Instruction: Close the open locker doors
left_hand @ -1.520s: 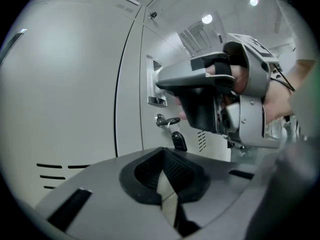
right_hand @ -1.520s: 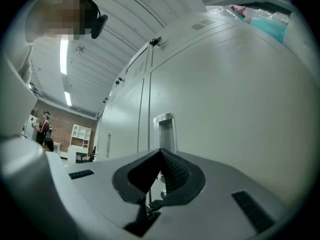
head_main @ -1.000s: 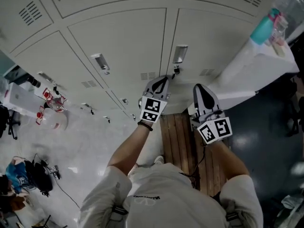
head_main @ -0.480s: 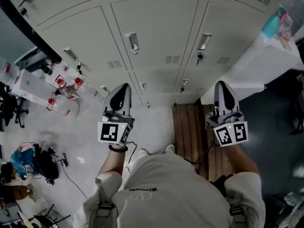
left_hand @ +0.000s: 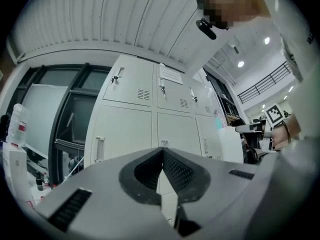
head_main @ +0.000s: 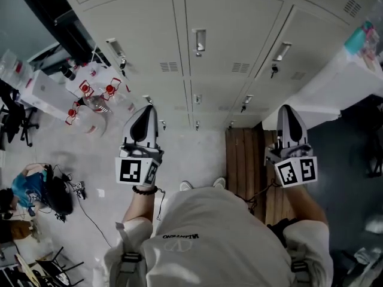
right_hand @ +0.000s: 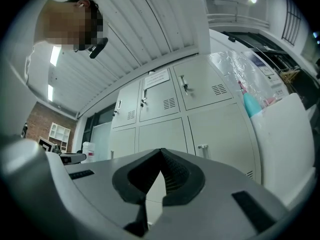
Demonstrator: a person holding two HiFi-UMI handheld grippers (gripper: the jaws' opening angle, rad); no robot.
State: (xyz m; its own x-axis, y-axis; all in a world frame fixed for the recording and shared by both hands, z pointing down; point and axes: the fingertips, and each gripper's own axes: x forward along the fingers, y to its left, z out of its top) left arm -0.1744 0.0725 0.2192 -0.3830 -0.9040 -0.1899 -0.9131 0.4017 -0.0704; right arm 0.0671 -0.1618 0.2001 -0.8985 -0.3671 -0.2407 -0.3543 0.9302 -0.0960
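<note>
A bank of pale grey lockers (head_main: 233, 23) fills the top of the head view, and every door that shows there stands flush, with handles (head_main: 199, 40) and small keys. My left gripper (head_main: 146, 109) is shut and holds nothing; it hangs well short of the lockers, above the floor. On the right, my right gripper (head_main: 288, 110) is shut and holds nothing, above the wooden bench (head_main: 245, 160). The same lockers (left_hand: 155, 109) show flush in the left gripper view behind the left gripper (left_hand: 162, 151). Past the right gripper (right_hand: 160, 154), the lockers (right_hand: 165, 114) also look flush.
A white draped table (head_main: 335, 88) with a teal bottle (head_main: 355, 39) stands at the right against the lockers. At the left are a dark window frame (head_main: 66, 28), a white stand with bottles and red-marked clutter (head_main: 90, 97), and bags and cables on the floor (head_main: 42, 196).
Both grippers have drawn back from the lockers and spread apart, the left one far to the left. The view has shifted so that more locker doors show.
</note>
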